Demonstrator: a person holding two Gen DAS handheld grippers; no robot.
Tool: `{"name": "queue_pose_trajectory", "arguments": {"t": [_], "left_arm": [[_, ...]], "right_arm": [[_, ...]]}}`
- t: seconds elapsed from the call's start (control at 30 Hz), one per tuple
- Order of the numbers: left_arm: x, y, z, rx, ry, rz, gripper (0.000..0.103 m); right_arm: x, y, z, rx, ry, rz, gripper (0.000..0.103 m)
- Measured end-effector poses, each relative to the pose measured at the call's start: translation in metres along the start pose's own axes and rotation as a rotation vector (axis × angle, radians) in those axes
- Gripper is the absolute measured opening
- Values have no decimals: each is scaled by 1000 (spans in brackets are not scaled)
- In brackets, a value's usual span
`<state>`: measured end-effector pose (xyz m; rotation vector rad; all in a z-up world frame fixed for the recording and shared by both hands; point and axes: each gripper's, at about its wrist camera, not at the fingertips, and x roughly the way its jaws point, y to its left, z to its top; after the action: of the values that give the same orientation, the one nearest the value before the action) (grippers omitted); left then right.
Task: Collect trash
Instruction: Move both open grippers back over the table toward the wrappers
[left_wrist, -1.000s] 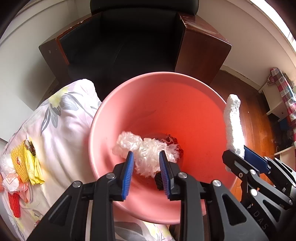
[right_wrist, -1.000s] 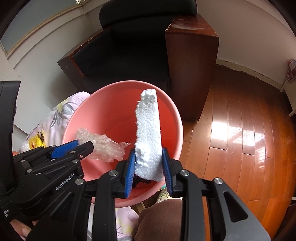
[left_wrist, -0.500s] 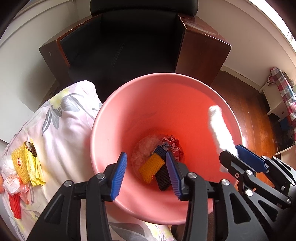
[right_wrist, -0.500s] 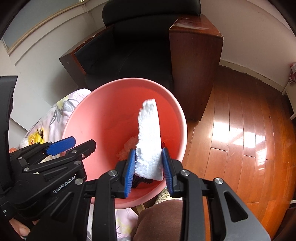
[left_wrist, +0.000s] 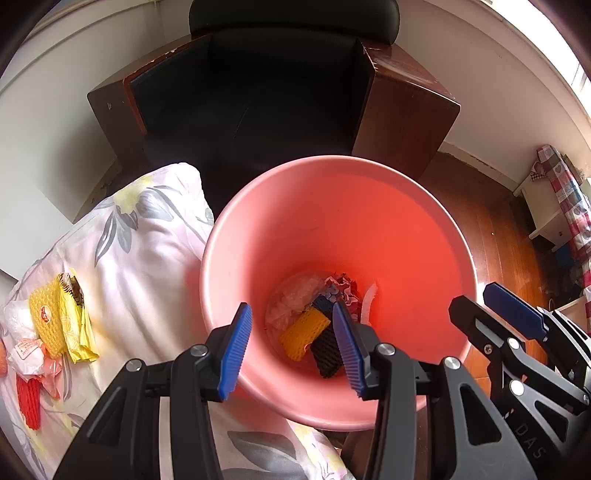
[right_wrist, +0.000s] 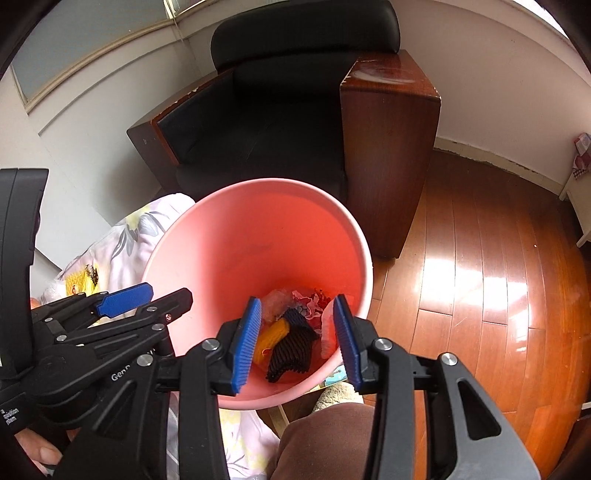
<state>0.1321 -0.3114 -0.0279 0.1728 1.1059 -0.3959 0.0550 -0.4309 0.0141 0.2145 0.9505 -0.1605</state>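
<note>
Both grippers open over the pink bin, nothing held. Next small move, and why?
Probably swing the left gripper left toward the trash pile on the floral bedding. Both it and the right gripper stand open and empty above the pink bin, whose bottom already holds wrappers and foam, while yellow and red pieces remain on the bedding, on the left gripper's side.

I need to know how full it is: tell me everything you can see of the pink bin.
The pink bin is a round, smooth, plastic-looking bucket, tapering downward, standing upright beside the floral bedding and before the armchair. Only its bottom is covered: yellow foam net, black net, clear plastic, red-white scraps, white foam. Both open grippers hover over it.
</note>
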Motion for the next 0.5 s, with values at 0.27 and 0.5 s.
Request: {"name": "queue_pose_trajectory", "arguments": {"t": [0.27, 0.5], "left_arm": [[-25, 4, -12, 3, -60, -8, 45], [-49, 19, -30, -25, -118, -18, 45]], "right_arm": [[-25, 10, -8, -6, -70, 13, 41], [-43, 28, -24, -27, -118, 58, 41]]}}
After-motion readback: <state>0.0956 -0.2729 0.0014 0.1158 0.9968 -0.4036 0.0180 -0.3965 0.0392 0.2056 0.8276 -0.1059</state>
